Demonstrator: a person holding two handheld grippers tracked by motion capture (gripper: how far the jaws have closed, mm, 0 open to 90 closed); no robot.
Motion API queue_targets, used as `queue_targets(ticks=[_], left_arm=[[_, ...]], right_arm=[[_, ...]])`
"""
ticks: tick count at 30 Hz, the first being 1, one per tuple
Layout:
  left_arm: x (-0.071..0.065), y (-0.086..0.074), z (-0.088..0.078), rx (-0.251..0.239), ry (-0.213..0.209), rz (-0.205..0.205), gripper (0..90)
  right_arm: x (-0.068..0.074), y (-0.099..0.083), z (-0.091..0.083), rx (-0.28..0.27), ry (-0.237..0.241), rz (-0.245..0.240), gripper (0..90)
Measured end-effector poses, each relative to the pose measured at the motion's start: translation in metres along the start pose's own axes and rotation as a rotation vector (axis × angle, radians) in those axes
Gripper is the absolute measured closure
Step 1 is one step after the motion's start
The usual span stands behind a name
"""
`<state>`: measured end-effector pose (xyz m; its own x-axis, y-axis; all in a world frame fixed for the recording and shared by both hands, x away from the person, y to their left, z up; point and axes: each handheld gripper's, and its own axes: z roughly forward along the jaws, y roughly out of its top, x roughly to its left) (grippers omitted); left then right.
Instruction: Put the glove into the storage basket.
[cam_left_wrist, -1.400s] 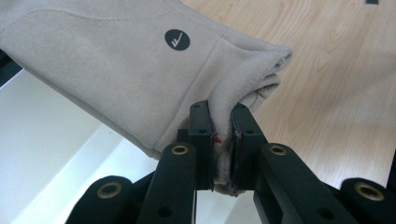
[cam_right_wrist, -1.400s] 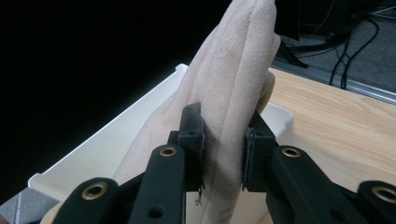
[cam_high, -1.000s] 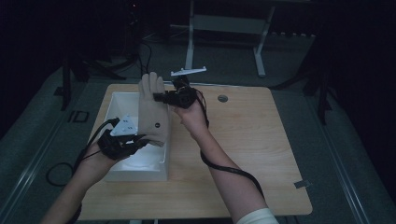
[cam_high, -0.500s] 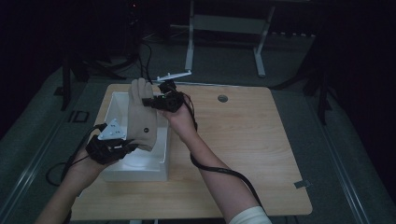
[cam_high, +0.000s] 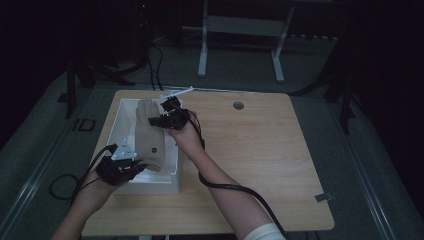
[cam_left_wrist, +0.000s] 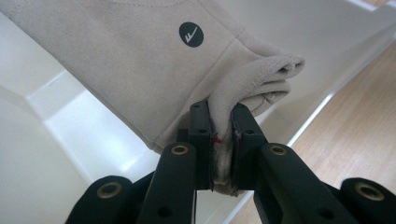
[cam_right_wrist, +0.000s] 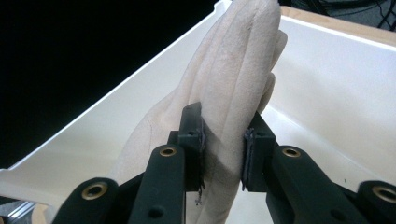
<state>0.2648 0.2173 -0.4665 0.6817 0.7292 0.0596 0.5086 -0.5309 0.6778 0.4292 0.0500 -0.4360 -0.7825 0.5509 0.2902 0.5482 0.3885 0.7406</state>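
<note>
I see a beige suede glove (cam_high: 148, 137) stretched between my two grippers, over the white rectangular plastic bin (cam_high: 120, 117) that stands on the left part of the light wooden table (cam_high: 280, 165). My left gripper (cam_high: 131, 167) is clamped on the cuff end of the glove (cam_left_wrist: 140, 70); in the left gripper view the fabric is squeezed tight between the black jaws, near a round dark logo (cam_left_wrist: 191, 34). My right gripper (cam_high: 161, 116) pinches the finger end (cam_right_wrist: 233, 88), both pads pressing the soft material. The glove hangs above the inside of the bin (cam_right_wrist: 336, 84); I cannot tell if it touches the bottom.
</note>
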Motion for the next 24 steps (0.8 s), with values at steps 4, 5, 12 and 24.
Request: queue_targets(ticks=[4,5,12,24], left_arm=[[0.000,-0.005,0.009,0.015,0.010,-0.008,82.1],[0.000,-0.007,0.010,0.019,0.007,-0.015,82.1],[0.000,-0.015,0.018,0.043,0.022,-0.033,82.0],[0.004,-0.013,0.023,0.012,0.024,-0.123,50.1]], right_arm=[[-0.002,-0.002,0.006,0.035,-0.011,-0.006,73.6],[-0.002,-0.003,0.007,0.043,-0.011,-0.006,73.6],[-0.004,-0.007,0.018,0.101,-0.023,-0.013,72.7],[-0.007,0.002,0.010,0.087,-0.060,-0.014,40.1]])
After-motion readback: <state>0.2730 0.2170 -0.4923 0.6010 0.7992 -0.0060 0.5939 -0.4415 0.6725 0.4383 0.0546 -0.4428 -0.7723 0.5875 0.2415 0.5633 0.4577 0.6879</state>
